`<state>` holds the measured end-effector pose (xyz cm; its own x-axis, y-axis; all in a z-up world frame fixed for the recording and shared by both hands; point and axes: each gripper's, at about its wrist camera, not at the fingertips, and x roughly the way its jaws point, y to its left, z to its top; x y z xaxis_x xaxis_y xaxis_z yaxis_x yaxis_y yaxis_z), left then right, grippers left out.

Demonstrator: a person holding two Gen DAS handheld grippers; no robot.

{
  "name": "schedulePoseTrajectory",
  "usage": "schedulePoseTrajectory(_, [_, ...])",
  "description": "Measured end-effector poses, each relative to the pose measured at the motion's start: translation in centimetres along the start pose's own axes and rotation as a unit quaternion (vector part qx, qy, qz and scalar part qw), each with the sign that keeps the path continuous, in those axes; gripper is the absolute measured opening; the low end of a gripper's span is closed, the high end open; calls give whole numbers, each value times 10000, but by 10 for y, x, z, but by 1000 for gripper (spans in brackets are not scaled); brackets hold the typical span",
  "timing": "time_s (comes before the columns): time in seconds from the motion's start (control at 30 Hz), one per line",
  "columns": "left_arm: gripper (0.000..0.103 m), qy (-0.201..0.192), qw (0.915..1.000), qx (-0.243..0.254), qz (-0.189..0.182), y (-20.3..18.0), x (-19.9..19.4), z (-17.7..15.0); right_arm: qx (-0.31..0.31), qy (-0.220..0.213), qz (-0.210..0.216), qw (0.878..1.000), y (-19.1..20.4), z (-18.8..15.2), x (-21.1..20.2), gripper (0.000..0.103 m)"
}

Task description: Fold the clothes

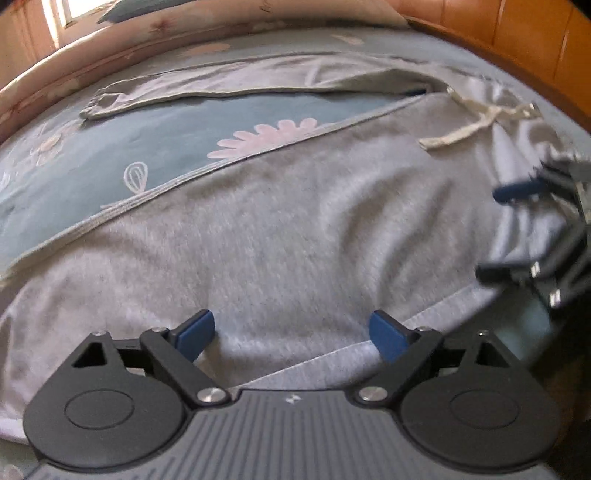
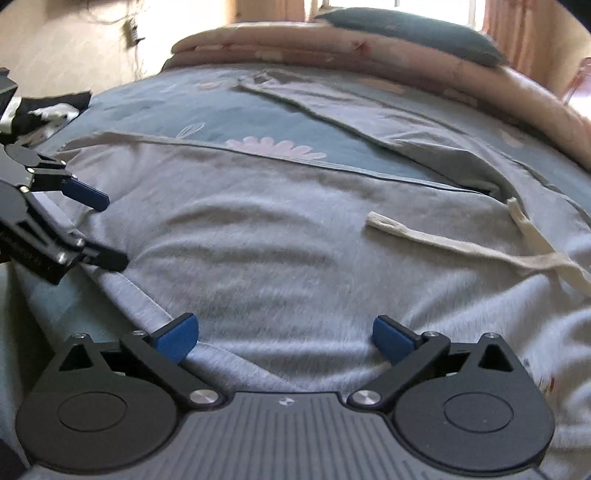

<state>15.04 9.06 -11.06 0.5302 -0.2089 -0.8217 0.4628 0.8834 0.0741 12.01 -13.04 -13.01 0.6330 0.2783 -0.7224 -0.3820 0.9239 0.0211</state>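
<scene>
Grey sweatpants point(image 1: 295, 221) point(image 2: 277, 229) lie spread on a bed, the near leg wide and flat, the far leg point(image 1: 229, 83) point(image 2: 369, 118) angled away. A cream drawstring point(image 1: 469, 125) point(image 2: 461, 247) rests at the waist. My left gripper point(image 1: 291, 334) hovers open over the near leg's lower edge, nothing between its blue pads. My right gripper point(image 2: 286, 338) is open too, over the same leg nearer the waist. Each gripper shows in the other's view, the right gripper point(image 1: 495, 236) at the right edge and the left gripper point(image 2: 110, 232) at the left, both open.
The bedsheet point(image 1: 155, 147) point(image 2: 155, 107) is blue with pink flowers. A pink quilt point(image 2: 369, 48) and a dark pillow point(image 2: 406, 26) sit at the head. A wooden bed frame point(image 1: 517, 55) runs along the right. Dark clothing point(image 2: 55, 107) lies at the far left.
</scene>
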Motion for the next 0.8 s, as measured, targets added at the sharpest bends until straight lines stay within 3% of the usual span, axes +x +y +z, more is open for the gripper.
schedulePoseTrajectory(0.07, [91, -129, 9995, 250, 114, -1, -3, 13, 5, -59, 142, 9999, -8, 14, -1, 98])
schedulePoseTrajectory(0.13, [91, -359, 9975, 533, 300, -1, -2, 28, 36, -309, 186, 9993, -19, 39, -1, 88])
schedulePoseTrajectory(0.2, [91, -437, 9961, 647, 410, 1, 7, 42, 19, -479, 242, 9986, -27, 66, 6, 72])
schedulePoseTrajectory(0.3, [91, -278, 9982, 468, 238, 8, 24, 49, 26, -563, 321, 9979, -36, 105, 31, 52])
schedulePoseTrajectory(0.4, [91, -129, 9996, 252, -48, 14, 32, 36, -46, -288, 395, 9988, -35, 115, 64, 44])
schedulePoseTrajectory(0.53, [92, -178, 9991, -108, -367, 28, 24, 20, -131, 94, 467, 9988, -34, 119, 101, 46])
schedulePoseTrajectory(0.73, [92, -195, 9993, 223, -238, 18, 19, 22, 50, -122, 417, 9990, -40, 105, 75, 48])
schedulePoseTrajectory(0.8, [92, -194, 9990, 362, -168, 12, 19, 19, -4, -233, 338, 9992, -41, 100, 62, 61])
